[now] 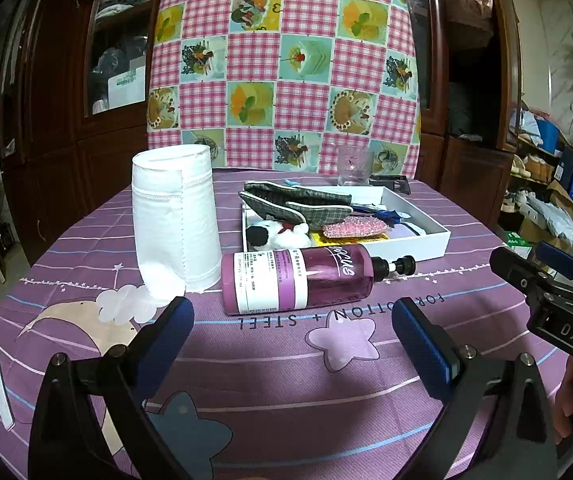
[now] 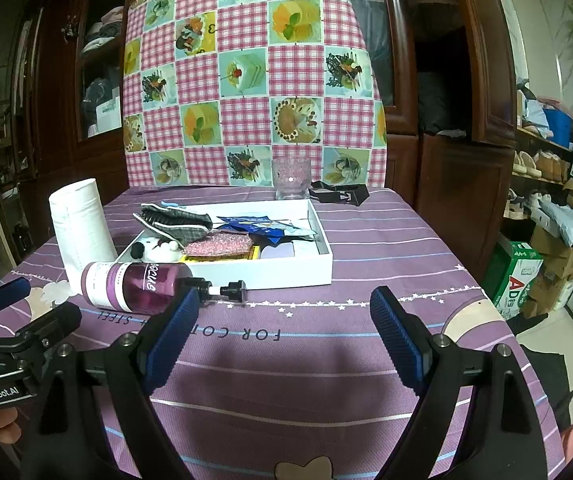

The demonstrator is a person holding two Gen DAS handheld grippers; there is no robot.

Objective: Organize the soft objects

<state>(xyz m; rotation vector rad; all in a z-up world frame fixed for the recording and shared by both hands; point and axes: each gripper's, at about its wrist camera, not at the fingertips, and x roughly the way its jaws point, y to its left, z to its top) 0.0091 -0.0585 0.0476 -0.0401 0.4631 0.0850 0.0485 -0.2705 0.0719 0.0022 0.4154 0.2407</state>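
A white box (image 1: 410, 246) (image 2: 286, 270) sits mid-table holding grey plaid slippers (image 1: 298, 200) (image 2: 178, 220), a black-and-white plush toy (image 1: 276, 234) (image 2: 154, 250), a pink beaded item (image 1: 352, 227) (image 2: 218, 248) and blue packets (image 2: 262, 226). A purple pump bottle (image 1: 298, 278) (image 2: 138, 282) lies on its side in front of the box. A white paper roll (image 1: 174, 224) (image 2: 80, 226) stands to the left. My left gripper (image 1: 292, 320) is open above the cloth, short of the bottle. My right gripper (image 2: 284, 312) is open too, with nothing between its fingers.
A clear glass cup (image 1: 352, 168) (image 2: 291, 178) and a black strap (image 2: 340, 194) stand behind the box. A checked cloth (image 1: 282, 64) hangs over a chair back beyond the table. White cotton pads (image 1: 126, 304) lie by the roll. Shelves and cartons (image 2: 518, 280) are at right.
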